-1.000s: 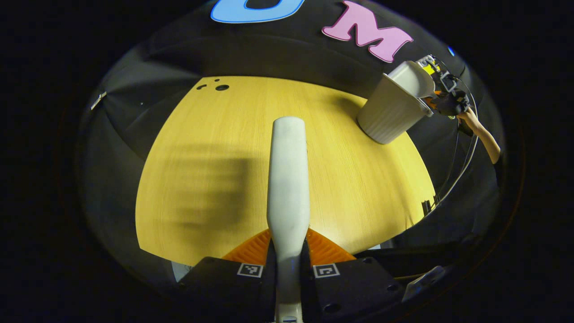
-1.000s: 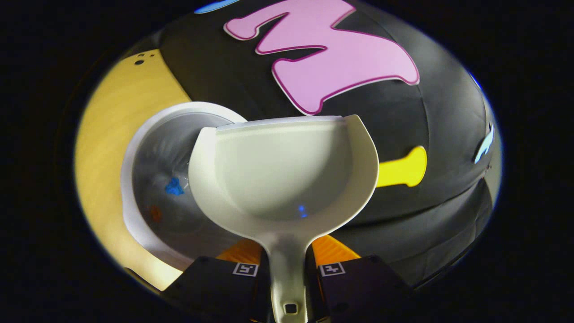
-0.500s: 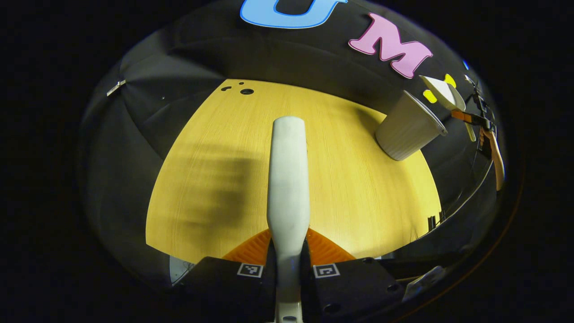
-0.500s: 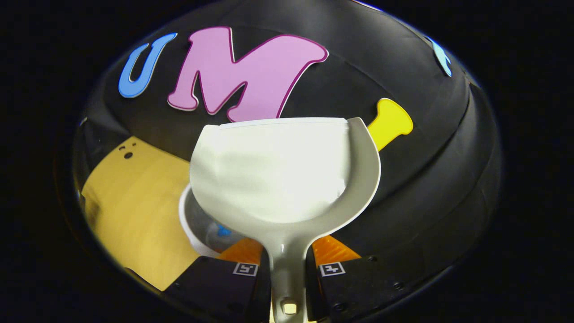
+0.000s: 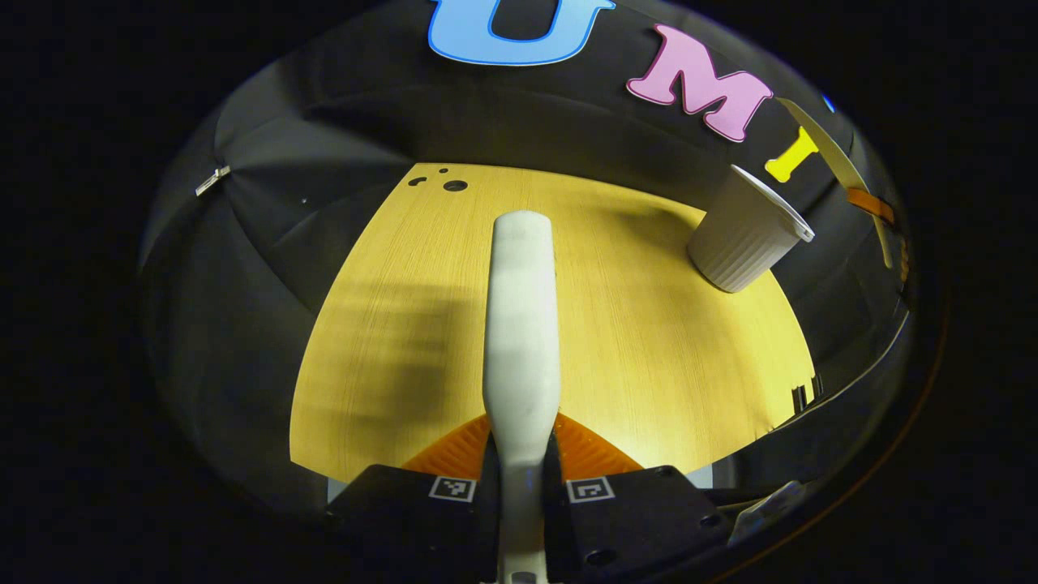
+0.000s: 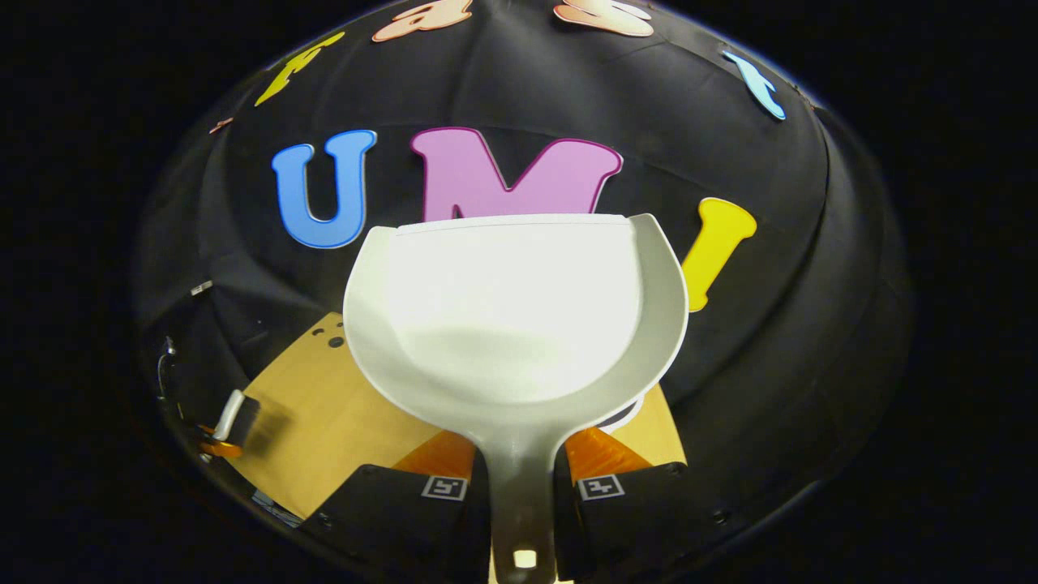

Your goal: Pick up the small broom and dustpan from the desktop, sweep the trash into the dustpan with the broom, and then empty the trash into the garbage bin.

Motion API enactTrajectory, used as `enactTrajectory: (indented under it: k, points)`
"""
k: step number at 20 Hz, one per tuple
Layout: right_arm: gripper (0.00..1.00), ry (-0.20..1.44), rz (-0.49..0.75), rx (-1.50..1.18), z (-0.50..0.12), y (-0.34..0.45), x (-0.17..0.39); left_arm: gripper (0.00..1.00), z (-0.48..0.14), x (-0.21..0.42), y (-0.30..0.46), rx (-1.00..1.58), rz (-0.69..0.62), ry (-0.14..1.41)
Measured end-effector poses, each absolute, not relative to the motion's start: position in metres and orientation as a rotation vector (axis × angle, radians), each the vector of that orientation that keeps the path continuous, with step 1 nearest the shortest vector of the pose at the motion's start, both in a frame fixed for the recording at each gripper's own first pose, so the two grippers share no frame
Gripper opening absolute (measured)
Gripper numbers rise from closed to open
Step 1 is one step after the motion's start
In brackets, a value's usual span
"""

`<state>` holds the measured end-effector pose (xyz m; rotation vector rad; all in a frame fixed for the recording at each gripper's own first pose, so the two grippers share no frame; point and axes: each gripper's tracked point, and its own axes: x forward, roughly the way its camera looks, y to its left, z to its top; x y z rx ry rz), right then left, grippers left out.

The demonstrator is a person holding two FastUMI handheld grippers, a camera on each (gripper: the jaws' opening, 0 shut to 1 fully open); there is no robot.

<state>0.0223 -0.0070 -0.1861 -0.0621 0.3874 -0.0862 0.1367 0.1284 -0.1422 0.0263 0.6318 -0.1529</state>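
Note:
My left gripper [image 5: 521,454] is shut on the handle of the white broom [image 5: 521,316], which reaches forward above the yellow wooden table [image 5: 649,349]; its bristles are hidden. The white ribbed bin [image 5: 744,242] stands at the table's far right. My right gripper [image 6: 523,466] is shut on the handle of the white dustpan [image 6: 511,316], held high and nearly level, its inside plain white. The bin's rim [image 6: 623,417] peeks out under the pan. In the left gripper view the dustpan [image 5: 823,146] hangs edge-on above the bin.
The table [image 6: 340,414] has small round holes [image 5: 454,185] near its far corner. Black cloth walls close in behind and beside it. Far left in the right gripper view, the left gripper [image 6: 217,438] holds the broom [image 6: 237,414] over the table's edge.
The right gripper has lifted the dustpan up and away from the bin and levelled it; the bin's inside has dropped out of sight. The left gripper with the broom has shifted only slightly.

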Motion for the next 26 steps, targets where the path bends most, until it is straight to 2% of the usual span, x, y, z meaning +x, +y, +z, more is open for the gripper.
enactTrajectory:
  k: [1, 4, 7, 9, 10, 11, 17, 18, 20, 25, 26]
  points:
    - [0.31, 0.4, -0.069, -0.054, -0.188, -0.005, 0.023, 0.26, -0.142, 0.136, 0.127, 0.03, -0.152, 0.624]
    - [0.38, 0.455, -0.027, -0.035, -0.207, -0.007, 0.026, 0.26, -0.143, 0.141, 0.128, 0.053, -0.152, 0.602]
    - [0.31, 0.541, 0.0, 0.013, -0.222, -0.01, 0.019, 0.27, -0.154, 0.145, 0.121, 0.057, -0.165, 0.606]
    - [0.35, 0.584, 0.015, -0.017, -0.229, -0.014, 0.015, 0.25, -0.164, 0.147, 0.117, 0.059, -0.175, 0.62]
    - [0.31, 0.599, 0.024, -0.036, -0.232, -0.016, 0.014, 0.27, -0.169, 0.149, 0.114, 0.062, -0.176, 0.626]
    - [0.35, 0.619, 0.038, -0.046, -0.239, -0.015, 0.012, 0.27, -0.172, 0.152, 0.113, 0.065, -0.176, 0.631]
    - [0.34, 0.776, 0.106, 0.012, -0.341, 0.003, 0.017, 0.27, -0.19, 0.173, 0.104, 0.114, -0.147, 0.651]
    - [0.31, 0.798, 0.104, 0.023, -0.355, 0.006, 0.016, 0.27, -0.194, 0.175, 0.105, 0.111, -0.134, 0.653]
    - [0.34, 0.848, 0.103, 0.044, -0.385, 0.004, 0.016, 0.27, -0.201, 0.177, 0.099, 0.104, -0.099, 0.647]
    - [0.34, 0.955, 0.093, 0.061, -0.447, 0.002, 0.029, 0.26, -0.23, 0.206, 0.092, 0.135, -0.08, 0.712]
    - [0.39, 0.98, 0.092, 0.076, -0.458, 0.001, 0.028, 0.27, -0.237, 0.21, 0.087, 0.145, -0.077, 0.724]
